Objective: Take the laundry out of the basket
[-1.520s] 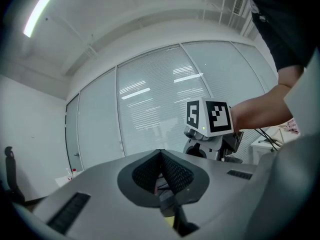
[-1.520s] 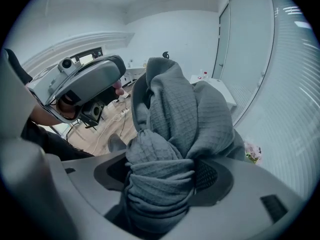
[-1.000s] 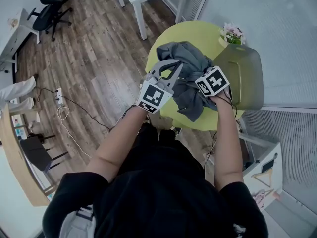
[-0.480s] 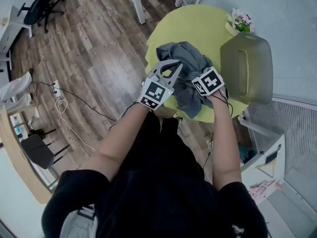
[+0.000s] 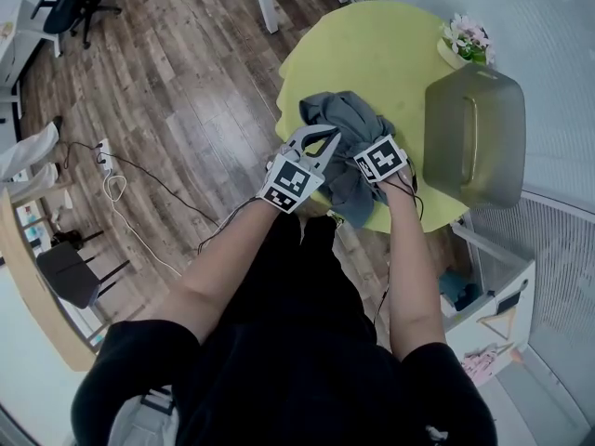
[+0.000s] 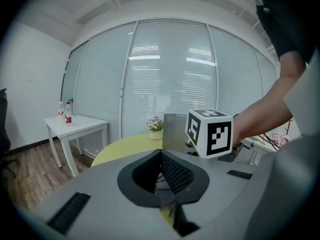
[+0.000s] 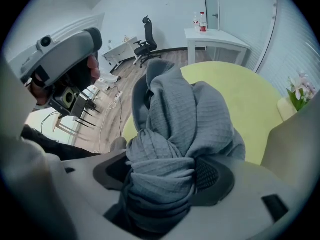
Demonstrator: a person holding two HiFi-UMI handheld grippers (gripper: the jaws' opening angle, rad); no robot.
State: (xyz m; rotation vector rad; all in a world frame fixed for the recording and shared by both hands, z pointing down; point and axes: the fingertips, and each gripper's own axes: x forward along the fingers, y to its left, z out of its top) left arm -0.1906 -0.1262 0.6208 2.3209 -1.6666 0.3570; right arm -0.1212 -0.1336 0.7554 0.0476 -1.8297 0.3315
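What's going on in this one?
A person works with a handheld tool in each hand. The right tool is clamped on a bunched grey garment, which is already out of the basket and sits over the near part of the yellow round table. The left tool is beside it, jaws together, holding nothing. The basket stands on the table's right side.

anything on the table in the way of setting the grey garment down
Nothing visible does. The grey garment, clamped in the right gripper, is over a bare stretch of the yellow table. The basket and the flowers stand off to the side, clear of it.
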